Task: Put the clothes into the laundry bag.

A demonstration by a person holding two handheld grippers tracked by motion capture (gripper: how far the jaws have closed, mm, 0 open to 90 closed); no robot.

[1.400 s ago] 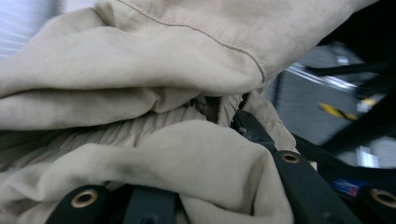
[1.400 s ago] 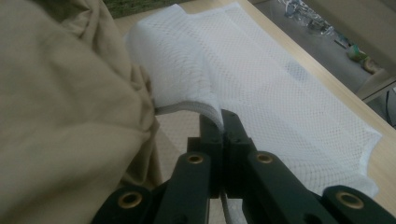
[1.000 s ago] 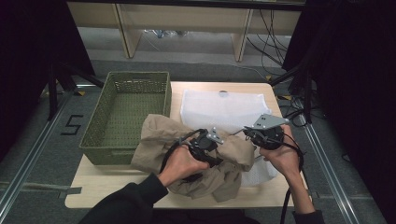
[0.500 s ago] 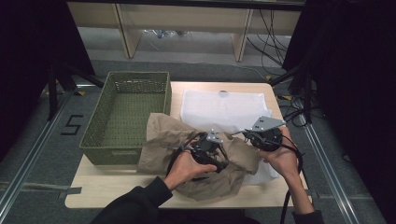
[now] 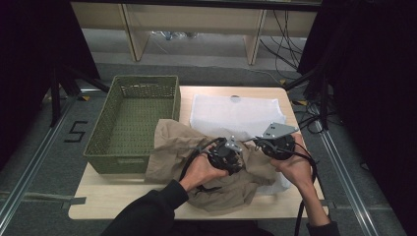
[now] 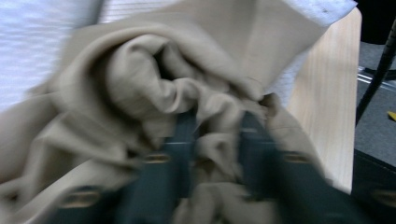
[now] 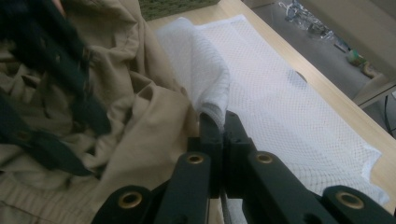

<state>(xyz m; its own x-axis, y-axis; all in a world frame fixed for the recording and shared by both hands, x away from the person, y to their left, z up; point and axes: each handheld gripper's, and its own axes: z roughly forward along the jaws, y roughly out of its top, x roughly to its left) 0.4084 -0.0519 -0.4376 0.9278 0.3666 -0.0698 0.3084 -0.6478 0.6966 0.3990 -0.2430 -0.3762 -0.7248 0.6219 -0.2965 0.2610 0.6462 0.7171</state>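
A crumpled tan garment lies across the table's front, partly over a white mesh bag. My left gripper is buried in the garment's folds. In the left gripper view its jaws have just been closing and now pinch a bunched fold of the tan cloth. My right gripper sits just right of it. In the right gripper view it is shut on a raised edge of the mesh bag, with the tan garment to its left.
A green woven basket stands at the table's left, its near right corner touched by the garment. Bare wooden table shows along the front left. Cables trail from both grippers, and more run down the right side of the floor.
The left hand has shifted a little to the right, deeper into the garment, and the cloth has gathered around it. The right gripper has stayed put with the mesh edge in it.
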